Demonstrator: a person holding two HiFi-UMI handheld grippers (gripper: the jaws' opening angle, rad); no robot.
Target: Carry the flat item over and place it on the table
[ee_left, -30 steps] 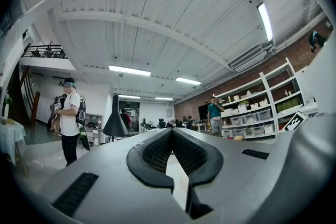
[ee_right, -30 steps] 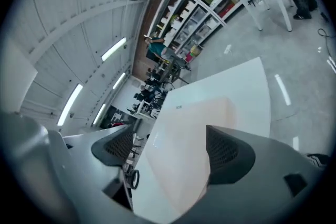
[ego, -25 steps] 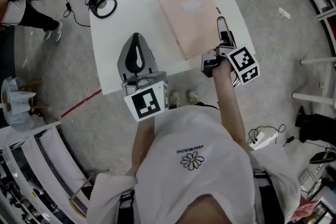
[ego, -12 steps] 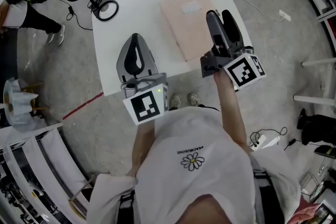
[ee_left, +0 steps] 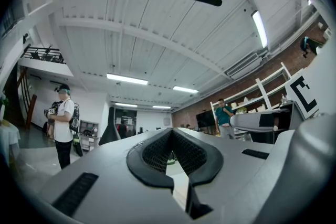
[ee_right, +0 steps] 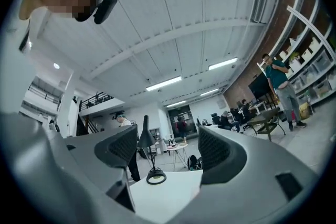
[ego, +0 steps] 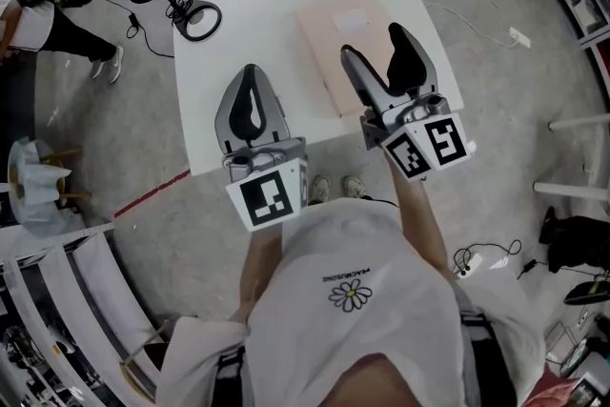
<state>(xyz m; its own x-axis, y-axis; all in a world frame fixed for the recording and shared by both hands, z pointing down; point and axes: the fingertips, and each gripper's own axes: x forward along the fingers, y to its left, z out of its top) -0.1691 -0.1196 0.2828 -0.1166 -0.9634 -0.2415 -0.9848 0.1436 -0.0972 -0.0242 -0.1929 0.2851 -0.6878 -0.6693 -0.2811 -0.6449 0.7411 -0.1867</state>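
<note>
The folder (ego: 329, 38) lies on the counter (ego: 238, 19). Right gripper (ego: 374, 43) hovers over it, fingers spread, empty — left gripper's (ego: 250, 98) fingers pressed together.

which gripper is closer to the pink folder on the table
Right. In the head view the right gripper, jaws apart and empty, overlaps the right side of the pink folder. The left gripper, jaws together, is off the folder's left edge, over the bare white table.
</note>
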